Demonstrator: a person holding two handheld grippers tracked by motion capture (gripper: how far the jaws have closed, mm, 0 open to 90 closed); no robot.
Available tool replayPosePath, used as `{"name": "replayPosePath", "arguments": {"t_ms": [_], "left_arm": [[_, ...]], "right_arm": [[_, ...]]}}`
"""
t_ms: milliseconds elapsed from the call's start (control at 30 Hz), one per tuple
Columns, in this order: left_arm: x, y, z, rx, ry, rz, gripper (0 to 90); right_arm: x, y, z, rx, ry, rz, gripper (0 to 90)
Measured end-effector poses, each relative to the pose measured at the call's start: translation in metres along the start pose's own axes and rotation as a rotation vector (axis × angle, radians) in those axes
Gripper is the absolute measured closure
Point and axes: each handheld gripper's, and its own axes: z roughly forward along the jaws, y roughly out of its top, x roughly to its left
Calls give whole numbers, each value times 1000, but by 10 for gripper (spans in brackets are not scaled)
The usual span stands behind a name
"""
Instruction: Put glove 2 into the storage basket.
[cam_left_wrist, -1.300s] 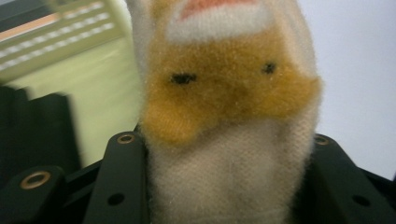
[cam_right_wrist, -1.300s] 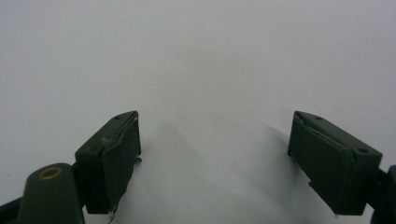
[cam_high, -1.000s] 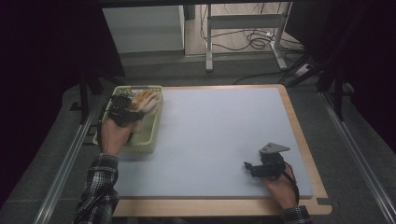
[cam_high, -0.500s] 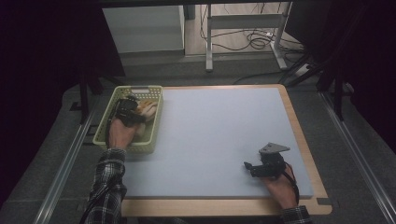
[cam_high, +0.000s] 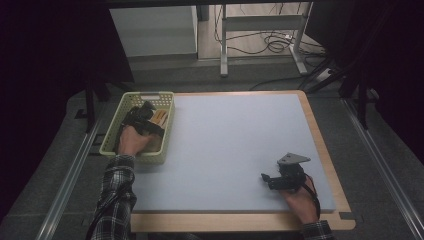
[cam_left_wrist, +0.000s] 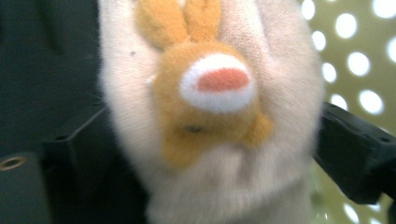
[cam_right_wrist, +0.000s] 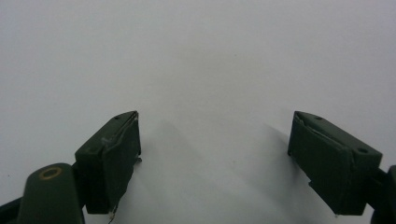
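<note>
**Soft toy between my left claw's jaws, down in the basket**

Right in front of my left claw (cam_left_wrist: 219, 186) sits the soft toy (cam_left_wrist: 210, 116), so close that it fills the space between my two black jaws. It is cream plush with an orange patch and a white-and-pink spot facing me. My jaws have just been opening and now stand wide on either side of the toy; the fur reaches out to both of them, but I cannot tell whether the pads still press on it. Past the toy, to my right, is the pale green wall of the basket (cam_left_wrist: 369, 60), full of round holes.

From above, my left claw (cam_high: 142, 116) is down inside the basket (cam_high: 112, 142), with the toy (cam_high: 161, 118) just beyond and beside it, resting in the basket's far half. The basket sits at the left edge of the surface (cam_high: 235, 145).

My right claw (cam_high: 269, 180) rests well apart from all that, on the near right of the surface. Its jaws (cam_right_wrist: 215, 158) stand wide open with nothing between them, just bare pale surface ahead.
</note>
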Motion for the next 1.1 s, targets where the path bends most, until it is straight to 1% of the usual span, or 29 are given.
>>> {"name": "replayPosePath", "arguments": {"t_ms": [33, 67, 133, 200, 233, 267, 300, 333, 367, 400, 433, 467, 533, 567, 633, 667, 700, 767, 833, 900, 967, 1100], "left_arm": [[0, -1, -4, -7, -2, 2, 60], [1, -2, -10, -16, -8, 13, 60], [3, -4, -24, -54, -6, 16, 73], [8, -8, -38, -111, -4, 5, 133], [10, -9, -42, -129, 9, -6, 173], [12, -10, -44, -137, 19, -12, 227], [15, -12, -44, -146, 30, -21, 300], [17, -14, -43, -143, 45, -22, 364], [18, -15, -39, -129, 51, -21, 435], [18, -15, -34, -110, 52, -11, 519], [18, -15, -28, -91, 62, -5, 563], [17, -15, -23, -78, 62, -5, 604], [16, -12, -15, -72, 26, -10, 667], [14, -10, -12, -71, 9, -12, 681], [9, -6, -7, -74, -26, -7, 688], [5, -4, -5, -72, -28, -5, 687], [3, -3, -4, -73, -19, 1, 686], [1, -1, -5, -71, -12, 9, 676], [2, -2, -8, -85, -11, 6, 655], [4, -3, -13, -100, -12, 2, 611], [6, -6, -18, -128, -13, -8, 578], [10, -12, -26, -169, -8, -18, 471]], "right_arm": [[0, 0, 0, 0, 0, 0, 167], [0, 0, 0, 0, 0, 0, 167], [0, 0, 0, 0, 0, 0, 168], [0, 0, 0, 0, 0, 0, 168], [0, 0, 0, 1, -1, 0, 167], [0, 0, 0, 1, 0, 0, 167], [0, 0, 0, 1, 0, -1, 167], [0, 0, 0, 0, 0, -1, 168], [0, 0, 0, 1, 0, 0, 167], [0, 0, 0, 1, 0, 0, 168], [0, 0, 0, 1, 0, -1, 168], [0, 0, 0, 0, 0, -1, 167], [0, 0, 0, 0, 0, -1, 167], [0, 0, 0, 0, 0, 0, 167], [0, 0, 0, 0, 0, -1, 167], [0, 0, 0, 0, 0, -1, 167], [0, 0, 0, 0, 0, -1, 167], [0, 0, 0, 0, 0, -1, 167], [0, 0, 0, 0, 0, -1, 168], [0, 0, 0, 0, 0, 0, 167], [0, 0, 0, 0, 0, 0, 168], [0, 0, 0, 0, 0, -1, 168]]}}
